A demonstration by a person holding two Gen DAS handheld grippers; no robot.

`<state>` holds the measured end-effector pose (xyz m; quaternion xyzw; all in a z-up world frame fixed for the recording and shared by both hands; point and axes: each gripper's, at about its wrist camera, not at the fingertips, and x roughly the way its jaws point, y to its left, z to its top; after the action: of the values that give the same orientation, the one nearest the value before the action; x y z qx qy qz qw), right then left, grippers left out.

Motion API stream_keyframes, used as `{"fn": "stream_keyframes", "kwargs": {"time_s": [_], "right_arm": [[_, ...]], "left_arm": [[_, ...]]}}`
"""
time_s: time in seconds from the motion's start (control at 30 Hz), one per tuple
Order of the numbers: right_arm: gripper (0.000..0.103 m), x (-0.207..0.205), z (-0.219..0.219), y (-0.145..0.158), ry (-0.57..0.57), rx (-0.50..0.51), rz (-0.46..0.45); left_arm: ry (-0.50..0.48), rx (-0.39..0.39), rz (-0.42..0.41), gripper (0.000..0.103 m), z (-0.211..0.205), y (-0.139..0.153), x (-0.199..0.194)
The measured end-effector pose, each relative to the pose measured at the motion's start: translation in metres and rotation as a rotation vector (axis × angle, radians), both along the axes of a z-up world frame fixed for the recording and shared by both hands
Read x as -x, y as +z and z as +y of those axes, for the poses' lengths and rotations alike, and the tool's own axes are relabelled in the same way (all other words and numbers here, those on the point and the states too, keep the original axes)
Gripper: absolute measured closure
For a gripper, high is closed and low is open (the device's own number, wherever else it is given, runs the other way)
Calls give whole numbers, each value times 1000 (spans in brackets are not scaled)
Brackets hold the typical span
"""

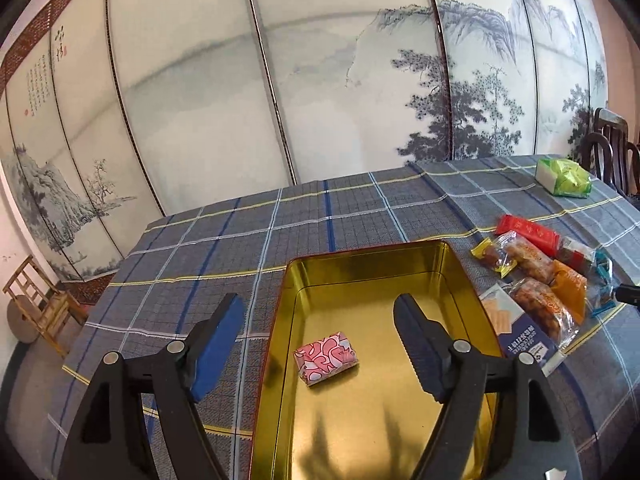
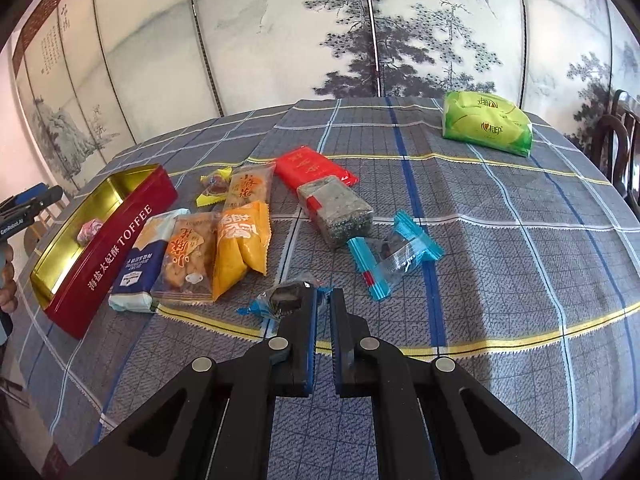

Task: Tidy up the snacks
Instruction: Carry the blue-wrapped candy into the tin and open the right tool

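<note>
Right gripper (image 2: 323, 298), jaws nearly pressed together and empty, hovers just beside the small dark blue-wrapped candy (image 2: 286, 298) at its left fingertip; left gripper (image 1: 320, 320), spread wide, hangs over the gold-lined red toffee tin (image 2: 120, 236).

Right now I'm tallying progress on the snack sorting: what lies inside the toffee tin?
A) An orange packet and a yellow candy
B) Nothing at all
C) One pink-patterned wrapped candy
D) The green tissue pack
C: only the pink-patterned candy lies on the gold floor of the tin; the other snacks lie outside on the tablecloth.
</note>
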<state>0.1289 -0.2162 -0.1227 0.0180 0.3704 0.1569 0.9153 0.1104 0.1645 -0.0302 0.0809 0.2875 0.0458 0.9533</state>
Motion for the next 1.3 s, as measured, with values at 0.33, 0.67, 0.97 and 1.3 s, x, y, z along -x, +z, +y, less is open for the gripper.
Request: {"fn": "stream_keyframes", "kwargs": {"time_s": [0.33,0.67,0.97,1.3], "right_arm": [[98,19,15,14,49,28,-2],[27,18,48,13,204,198,-48],[77,14,47,16,222,115,53],[76,-9,178,93,440,-41,-28]], "left_arm": [[-28,55,6,28,-6,6,47],[-49,105,18,28,-10,9,63],[-28,154,17,28,4,10,72],[40,191,20,27,34,10,88]]}}
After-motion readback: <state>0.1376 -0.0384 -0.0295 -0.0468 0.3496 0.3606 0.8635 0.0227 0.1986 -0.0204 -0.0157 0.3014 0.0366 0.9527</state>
